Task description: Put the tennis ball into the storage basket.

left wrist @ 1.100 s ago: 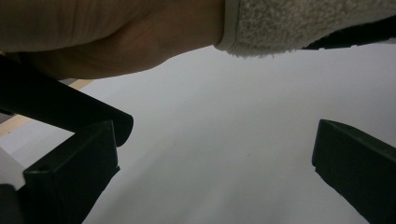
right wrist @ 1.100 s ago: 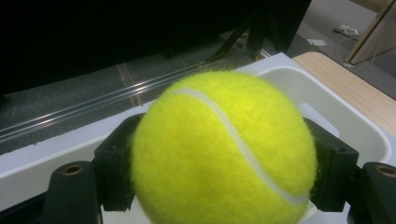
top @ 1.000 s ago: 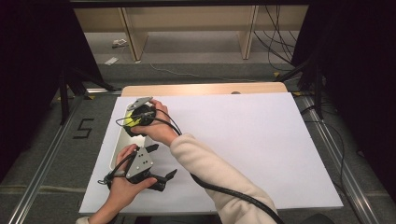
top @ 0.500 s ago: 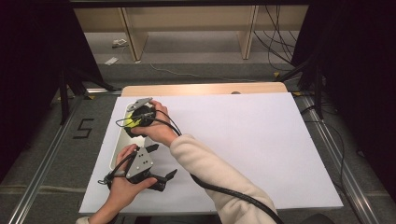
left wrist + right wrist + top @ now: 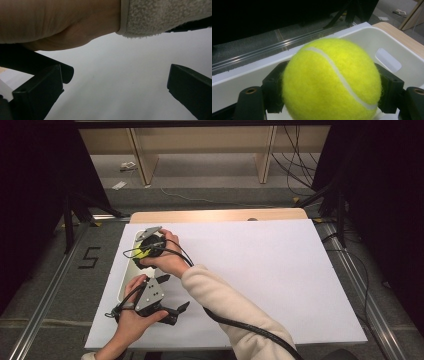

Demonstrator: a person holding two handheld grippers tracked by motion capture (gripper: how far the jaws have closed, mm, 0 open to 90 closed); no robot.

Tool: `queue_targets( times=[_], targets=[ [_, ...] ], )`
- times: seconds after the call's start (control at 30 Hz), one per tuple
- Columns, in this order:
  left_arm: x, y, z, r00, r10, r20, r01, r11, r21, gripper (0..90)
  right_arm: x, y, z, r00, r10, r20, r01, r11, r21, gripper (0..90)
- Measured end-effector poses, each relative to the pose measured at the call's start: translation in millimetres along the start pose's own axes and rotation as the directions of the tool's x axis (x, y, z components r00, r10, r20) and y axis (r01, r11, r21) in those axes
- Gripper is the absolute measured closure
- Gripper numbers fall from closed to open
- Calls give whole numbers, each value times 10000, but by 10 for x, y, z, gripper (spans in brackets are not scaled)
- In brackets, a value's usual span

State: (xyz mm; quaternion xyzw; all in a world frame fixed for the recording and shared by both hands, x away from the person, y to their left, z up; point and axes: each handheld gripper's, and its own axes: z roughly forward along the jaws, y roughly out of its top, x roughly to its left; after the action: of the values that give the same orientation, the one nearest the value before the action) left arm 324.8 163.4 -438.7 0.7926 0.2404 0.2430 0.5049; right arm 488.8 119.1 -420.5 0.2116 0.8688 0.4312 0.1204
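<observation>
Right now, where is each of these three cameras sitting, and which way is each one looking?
High view: fixed above the person's side, looking forward and down on the white table; both forearms, the left gripper and right gripper show.
Left gripper view: rides the left gripper, looking along its open jaws across the table; the other arm's sleeve crosses above.
Right gripper view: rides the right gripper, facing the white bin; its jaws clamp a tennis ball.
Shared: high and right gripper views both show ball and bin.
</observation>
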Motion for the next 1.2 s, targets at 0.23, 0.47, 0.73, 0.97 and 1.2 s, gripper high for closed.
queue_targets(
  times=[0.23,0.47,0.73,0.97,1.2],
  targets=[
    [-2,0,1,10000,-9,0,9,10000,-11,0,16,-1,11,10000,-1,-22,1,10000,-8,265],
    [-3,-1,3,10000,-12,13,12,10000,-2,0,8,-12,21,10000,-36,-11,37,10000,16,264],
    [-3,0,2,10000,-7,13,7,10000,0,0,16,-18,42,10000,29,7,-29,9999,118,263],
    [-4,0,3,10000,-13,17,13,10000,2,0,27,-21,51,10000,51,-5,-51,9999,160,262],
    [-5,0,3,10000,-19,18,19,10000,-7,0,31,-32,67,10000,82,12,-82,9998,155,261]
  ],
)
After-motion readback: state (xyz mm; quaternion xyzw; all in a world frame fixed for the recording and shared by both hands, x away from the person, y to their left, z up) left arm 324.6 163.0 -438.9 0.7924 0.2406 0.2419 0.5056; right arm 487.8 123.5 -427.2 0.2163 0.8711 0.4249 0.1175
